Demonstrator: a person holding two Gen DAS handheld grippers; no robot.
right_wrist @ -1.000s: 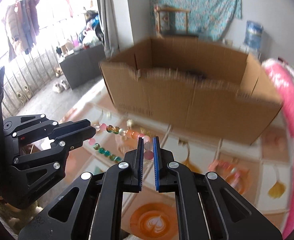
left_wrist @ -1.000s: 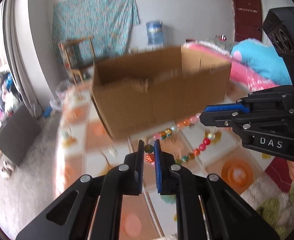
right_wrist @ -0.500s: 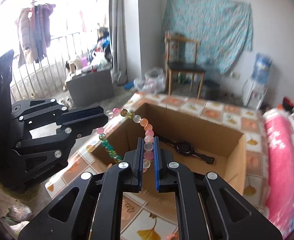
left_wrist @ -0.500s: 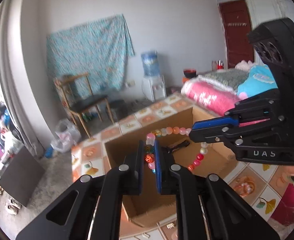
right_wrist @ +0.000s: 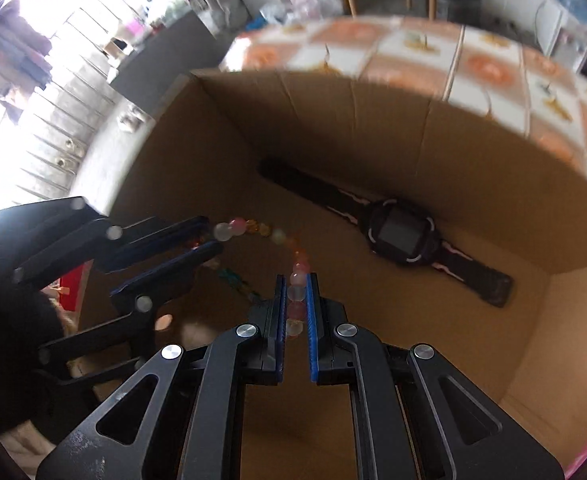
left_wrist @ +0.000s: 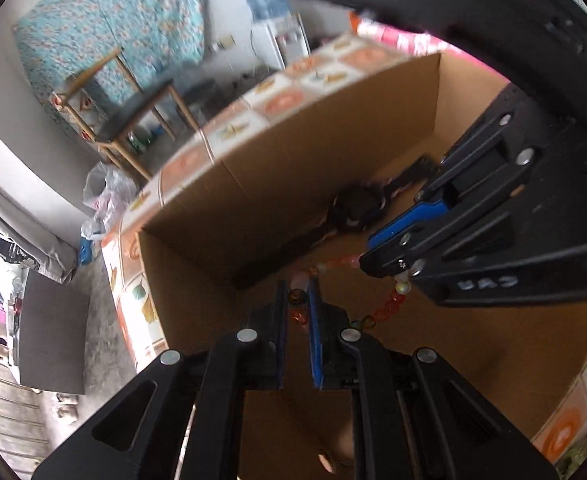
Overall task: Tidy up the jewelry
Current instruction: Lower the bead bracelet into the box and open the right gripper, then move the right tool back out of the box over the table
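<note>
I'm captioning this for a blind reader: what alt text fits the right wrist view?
Two grippers hold a beaded bracelet over an open cardboard box: the right gripper pinches one side, the left gripper the other. A black watch lies flat on the box floor.

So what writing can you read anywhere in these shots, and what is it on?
Raised letters on the side of the right gripper, at in the left wrist view: upside down and blurred, not readable for certain.
Watch in the cardboard box: dark screen, nothing to read.
Bead bracelet: no writing.
Nothing else legible.
</note>
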